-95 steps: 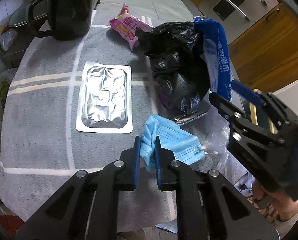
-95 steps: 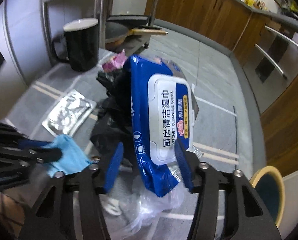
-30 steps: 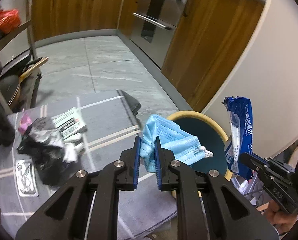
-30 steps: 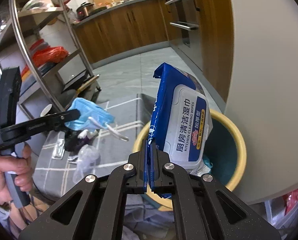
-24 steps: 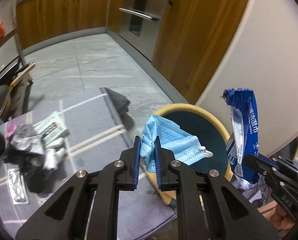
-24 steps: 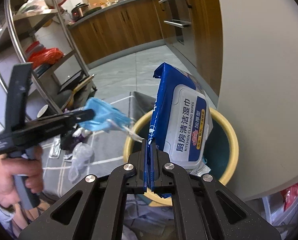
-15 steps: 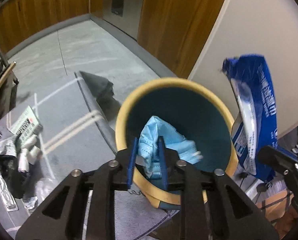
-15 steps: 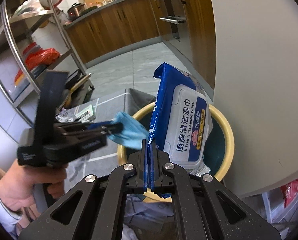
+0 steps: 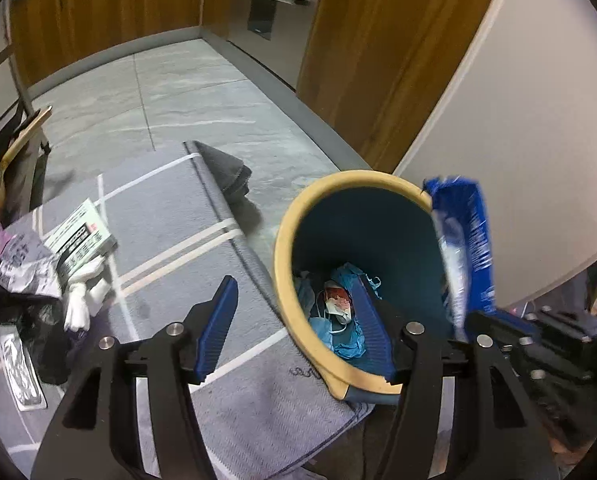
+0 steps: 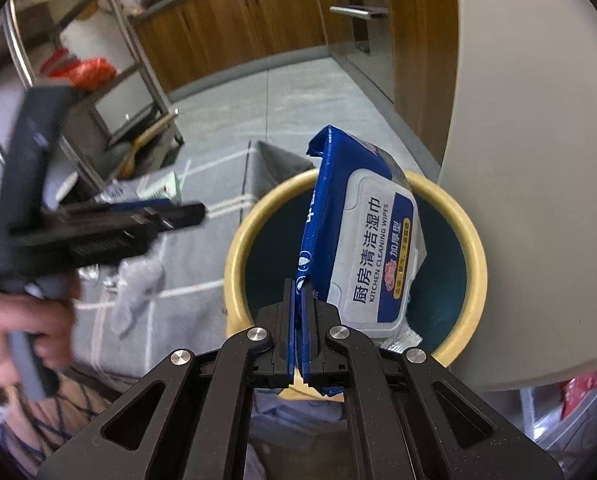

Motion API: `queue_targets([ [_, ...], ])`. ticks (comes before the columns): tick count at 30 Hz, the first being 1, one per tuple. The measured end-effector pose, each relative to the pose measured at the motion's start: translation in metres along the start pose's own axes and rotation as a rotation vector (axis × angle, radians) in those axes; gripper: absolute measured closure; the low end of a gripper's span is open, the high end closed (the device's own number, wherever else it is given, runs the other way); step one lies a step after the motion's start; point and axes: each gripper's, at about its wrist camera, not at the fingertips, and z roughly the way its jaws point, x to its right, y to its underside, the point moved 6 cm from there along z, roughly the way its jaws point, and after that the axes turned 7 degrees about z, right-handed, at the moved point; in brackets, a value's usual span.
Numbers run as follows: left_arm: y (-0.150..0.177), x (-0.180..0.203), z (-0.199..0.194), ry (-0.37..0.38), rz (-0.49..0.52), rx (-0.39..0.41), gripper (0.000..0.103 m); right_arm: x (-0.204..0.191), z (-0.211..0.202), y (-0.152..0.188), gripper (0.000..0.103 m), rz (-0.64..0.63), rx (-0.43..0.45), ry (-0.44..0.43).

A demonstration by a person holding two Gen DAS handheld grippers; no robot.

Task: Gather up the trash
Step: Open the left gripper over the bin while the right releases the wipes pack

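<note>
A yellow-rimmed bin (image 9: 284, 240) with a teal inside stands beside the table. The light blue face mask (image 9: 344, 340) lies at its bottom among other scraps. My left gripper (image 9: 294, 308) hangs over the bin's near rim, its jaws opening with nothing between them. My right gripper (image 10: 298, 304) is shut on the edge of a blue wet-wipes pack (image 10: 362, 240), held upright above the bin (image 10: 234, 264). The pack (image 9: 464, 248) shows blurred at the right of the left wrist view.
The table with its grey striped cloth (image 9: 170, 216) carries a black bag (image 9: 22, 300), a white box (image 9: 80, 236), a foil blister (image 9: 20, 372) and white scraps. A beige wall panel (image 10: 518, 160) stands right behind the bin. A hand (image 10: 26, 328) holds the left gripper.
The left gripper moved from the table to over the bin, opened, and the blue mask dropped inside. The right gripper brought the wipes pack lower over the bin.
</note>
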Motion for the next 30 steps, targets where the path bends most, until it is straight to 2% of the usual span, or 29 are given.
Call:
queue_targets([
  [6,0.003,-0.016,-0.022,0.001,-0.019,0.031,0.036,-0.003,0.022,0.007,0.098,-0.055,-0.053,0.057],
  [11,0.010,-0.041,-0.041,-0.019,-0.049,0.055,0.033,-0.003,0.028,0.009,0.082,-0.069,-0.078,0.100],
  [13,0.015,-0.055,-0.049,-0.035,-0.069,0.063,0.031,-0.003,0.026,0.009,0.066,-0.071,-0.065,0.098],
  [20,0.038,-0.109,-0.073,-0.092,-0.154,0.084,0.029,-0.019,0.016,-0.003,0.064,-0.058,-0.009,0.044],
  [23,0.047,-0.132,-0.084,-0.116,-0.193,0.096,0.029,-0.032,0.014,-0.008,0.056,-0.055,0.008,0.004],
  [30,0.077,-0.186,-0.104,-0.174,-0.298,0.109,0.029,-0.064,0.025,-0.011,0.053,-0.077,-0.004,-0.038],
])
